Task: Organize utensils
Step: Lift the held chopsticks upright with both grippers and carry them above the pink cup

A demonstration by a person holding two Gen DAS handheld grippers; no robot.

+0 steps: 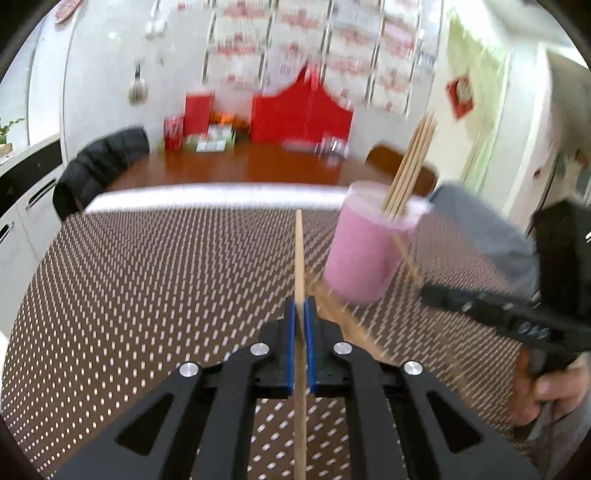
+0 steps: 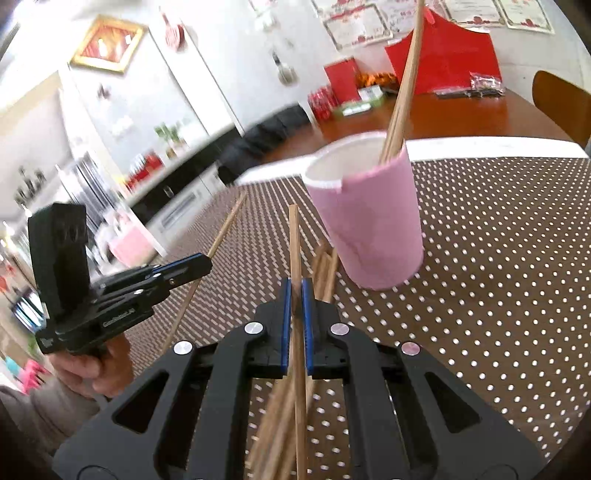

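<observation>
hand-held grippers left (image 1: pixel 300 310) and right (image 2: pixel 295 291) angle downward, each pinching a chopstick (image 1: pixel 300 258) beside the pink cup (image 2: pixel 365 218).

A home kitchen and dining area — a wooden dining table (image 1: pixel 236 166) with chairs (image 1: pixel 99 166), white cabinets (image 2: pixel 184 199) under a dark counter, a fridge (image 2: pixel 122 92) carrying magnets, framed certificates (image 2: pixel 354 22) on the wall, and a dotted brown cloth (image 1: pixel 147 280) covering the bench.
</observation>
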